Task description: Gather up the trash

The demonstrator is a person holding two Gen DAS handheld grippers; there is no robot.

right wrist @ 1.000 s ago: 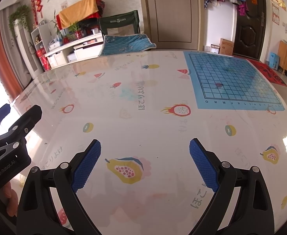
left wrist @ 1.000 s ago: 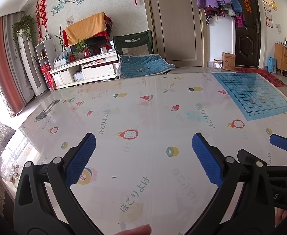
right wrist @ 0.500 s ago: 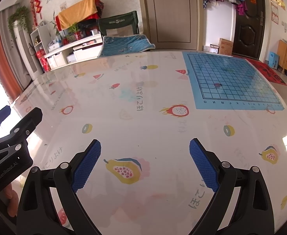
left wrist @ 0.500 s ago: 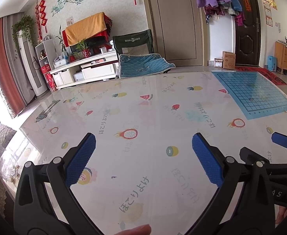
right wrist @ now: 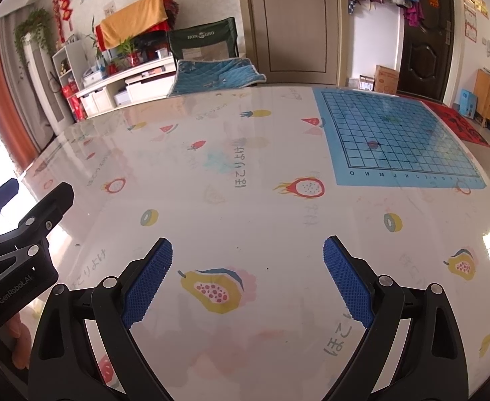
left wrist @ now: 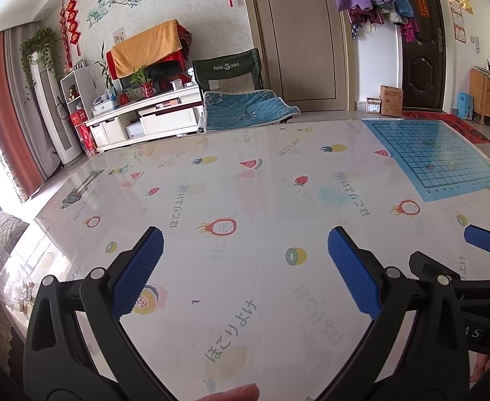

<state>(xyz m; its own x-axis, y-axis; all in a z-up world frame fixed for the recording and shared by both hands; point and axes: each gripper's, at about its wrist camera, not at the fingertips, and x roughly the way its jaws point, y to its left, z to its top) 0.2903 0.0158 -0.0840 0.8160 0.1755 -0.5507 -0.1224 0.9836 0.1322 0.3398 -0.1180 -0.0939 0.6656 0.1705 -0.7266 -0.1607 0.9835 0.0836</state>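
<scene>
Two hand-held grippers are hovering side by side over a glossy tabletop (left wrist: 245, 200) covered with a fruit-print cloth. The left hand-held gripper (left wrist: 245, 267) is holding its jaws spread wide with nothing between the blue pads (left wrist: 137, 274), above a kiwi print and a line of printed script. The right hand-held gripper (right wrist: 247, 277) is likewise gaping wide and empty over a papaya print (right wrist: 211, 289). Each is showing at the edge of the other's view: the right one at the right edge of the left wrist view, the left one at the left edge of the right wrist view.

No trash is showing anywhere on the tabletop in either view, so its place relative to the pads cannot be told; only a few tiny dark specks are lying on the cloth. A blue grid mat (right wrist: 395, 137) is lying flat at the far right of the tabletop, well apart from both. Beyond the far edge, a blue quilted cushion (left wrist: 245, 113) is resting on a green folding chair (left wrist: 226, 70). A cardboard box (left wrist: 391, 99) is sitting on the floor by the dark door; what it is holding cannot be seen. A fingertip (left wrist: 234, 393) is peeking in at the bottom of the left wrist view.
</scene>
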